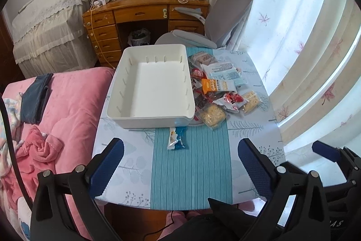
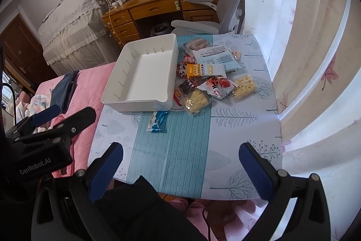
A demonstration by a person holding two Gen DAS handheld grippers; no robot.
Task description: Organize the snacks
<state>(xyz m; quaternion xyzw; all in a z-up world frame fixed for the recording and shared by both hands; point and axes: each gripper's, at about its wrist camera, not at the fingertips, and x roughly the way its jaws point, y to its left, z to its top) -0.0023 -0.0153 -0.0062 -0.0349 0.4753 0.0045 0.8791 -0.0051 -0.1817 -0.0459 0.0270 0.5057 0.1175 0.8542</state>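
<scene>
Both idle, nothing held: left hand-held gripper (image 1: 180,162) fingers spread wide; right hand-held gripper (image 2: 180,164) same, fingers wide apart; both hover over the near edge of the bench (image 1: 126,157), which wears a pale leaf-print cloth with a teal striped centre band.

Nearest target: small blue-and-white foil snack packet (image 1: 176,138), lying alone on the teal band straight ahead of the left hand-held gripper, between its fingers' line of sight; long axis runs roughly away from the gripper; from the right hand-held gripper it sits ahead and to the left (image 2: 157,121); my read: left is nearer.

Beyond the packet: empty white rectangular plastic bin (image 1: 151,121), just past it, possibly touching; loose pile of mixed snack packets (image 2: 212,73) ahead-right, against the bin's right wall.

Room: pink bed (image 1: 67,101) to the left; wooden desk (image 1: 144,12) and grey chair far ahead; curtain at right.
</scene>
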